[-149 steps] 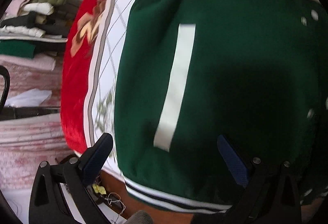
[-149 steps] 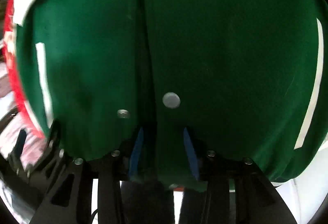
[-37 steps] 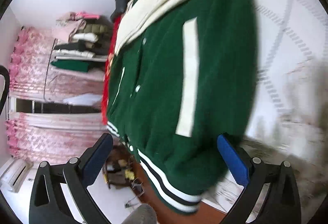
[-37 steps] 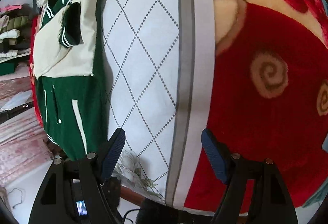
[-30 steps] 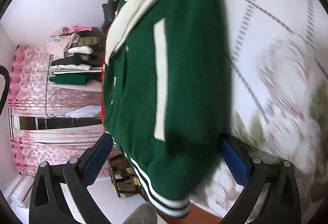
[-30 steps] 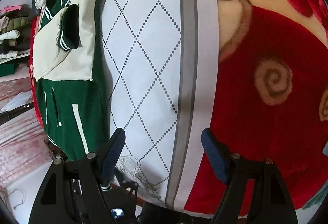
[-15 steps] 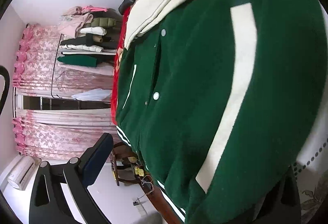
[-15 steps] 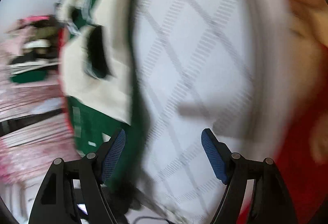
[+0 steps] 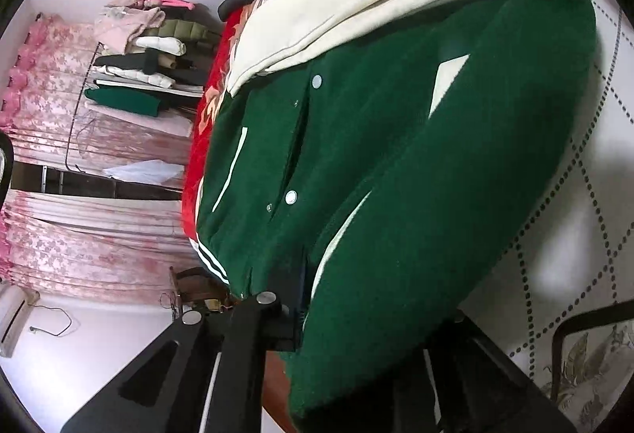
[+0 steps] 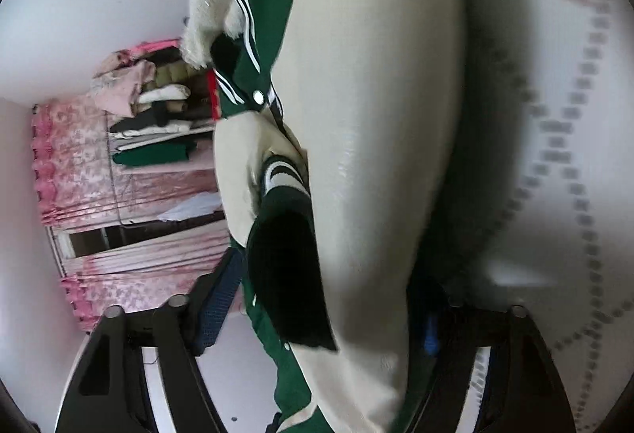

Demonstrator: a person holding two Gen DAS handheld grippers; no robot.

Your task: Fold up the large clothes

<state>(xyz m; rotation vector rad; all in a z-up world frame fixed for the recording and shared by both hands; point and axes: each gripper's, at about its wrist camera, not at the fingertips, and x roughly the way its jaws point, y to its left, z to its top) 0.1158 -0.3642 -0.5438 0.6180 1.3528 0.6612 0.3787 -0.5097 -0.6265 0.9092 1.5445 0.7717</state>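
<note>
Your left gripper (image 9: pixel 356 318) is pinching the hem side of the green jacket (image 9: pixel 416 175); your right gripper (image 10: pixel 329 314) is standing wide around its cream sleeve (image 10: pixel 376 116). Both are working at the jacket's near edge, which is lying lengthwise away from you on the quilted bedspread (image 9: pixel 574 235).

The left gripper (image 9: pixel 352 318), spread wide a second ago, now pinches the near hem of the green snap-front varsity jacket (image 9: pixel 396 163). The right gripper (image 10: pixel 325 310), earlier over bare quilt, now straddles the jacket's cream sleeve (image 10: pixel 372 116).
</note>
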